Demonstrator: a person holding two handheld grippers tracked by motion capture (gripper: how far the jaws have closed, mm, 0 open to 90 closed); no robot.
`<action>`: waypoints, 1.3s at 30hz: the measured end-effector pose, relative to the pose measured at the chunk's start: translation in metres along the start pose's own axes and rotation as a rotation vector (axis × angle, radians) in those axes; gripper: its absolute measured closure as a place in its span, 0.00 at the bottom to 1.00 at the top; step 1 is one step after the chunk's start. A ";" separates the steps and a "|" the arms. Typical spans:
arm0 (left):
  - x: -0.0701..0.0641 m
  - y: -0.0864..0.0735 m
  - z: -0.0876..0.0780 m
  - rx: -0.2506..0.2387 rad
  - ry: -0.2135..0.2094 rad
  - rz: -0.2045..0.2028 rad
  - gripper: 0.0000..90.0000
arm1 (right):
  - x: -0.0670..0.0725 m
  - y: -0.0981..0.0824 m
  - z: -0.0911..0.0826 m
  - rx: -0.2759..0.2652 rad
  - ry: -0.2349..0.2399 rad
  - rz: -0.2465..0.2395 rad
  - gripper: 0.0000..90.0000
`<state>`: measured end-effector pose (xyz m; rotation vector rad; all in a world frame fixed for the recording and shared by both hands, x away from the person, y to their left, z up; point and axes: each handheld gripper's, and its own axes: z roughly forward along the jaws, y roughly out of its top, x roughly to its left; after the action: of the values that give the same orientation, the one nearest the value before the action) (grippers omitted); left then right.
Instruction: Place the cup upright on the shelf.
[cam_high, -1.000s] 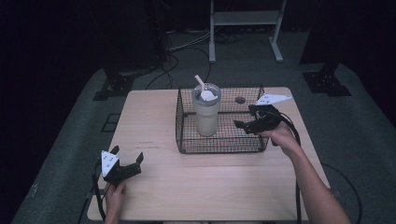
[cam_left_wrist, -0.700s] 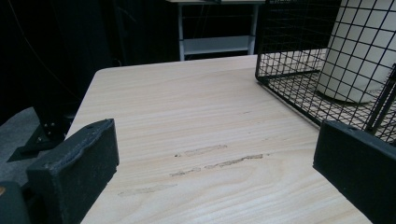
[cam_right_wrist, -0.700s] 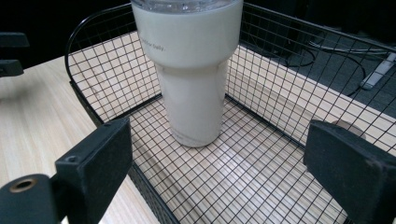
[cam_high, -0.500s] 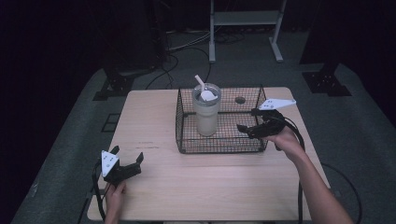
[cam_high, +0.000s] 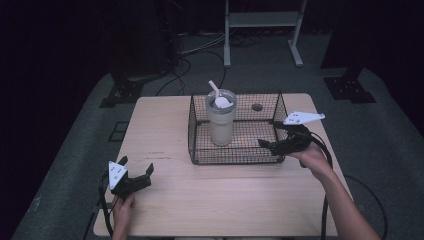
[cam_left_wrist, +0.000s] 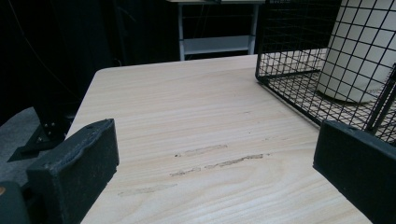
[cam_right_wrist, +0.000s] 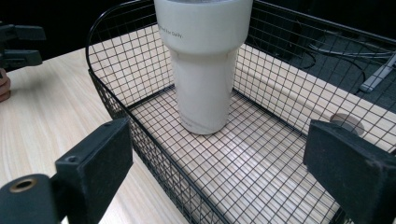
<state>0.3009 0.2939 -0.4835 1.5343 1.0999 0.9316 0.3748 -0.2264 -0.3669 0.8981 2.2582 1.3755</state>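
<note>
my left tool (cam_high: 135, 172) rests released on the near left of the bench (cam_high: 165, 125). farther on, my right tool (cam_high: 272, 135) hangs released over the wire basket's (cam_high: 197, 135) right end; the white tumbler (cam_high: 221, 120) stands upright inside, straw up.

White tumbler (cam_high: 221, 122); black wire basket (cam_high: 197, 145); pale wood-grain table (cam_high: 165, 125).

Left gripper (cam_high: 135, 175) low, jaws wide; right gripper (cam_high: 270, 134) raised (also open).
</note>
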 end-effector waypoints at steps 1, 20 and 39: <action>0.000 0.000 0.000 0.001 0.000 0.000 0.00 | 0.000 -0.001 -0.001 -0.002 -0.001 0.002 0.08; 0.000 0.000 0.000 0.005 0.000 0.002 0.00 | 0.006 -0.033 -0.020 -0.005 -0.005 0.025 0.08; 0.000 0.000 0.000 0.005 0.001 0.002 0.00 | 0.022 -0.059 -0.032 -0.007 0.001 0.013 0.08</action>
<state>0.3010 0.2937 -0.4833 1.5399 1.1025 0.9315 0.3202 -0.2525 -0.4027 0.9112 2.2508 1.3892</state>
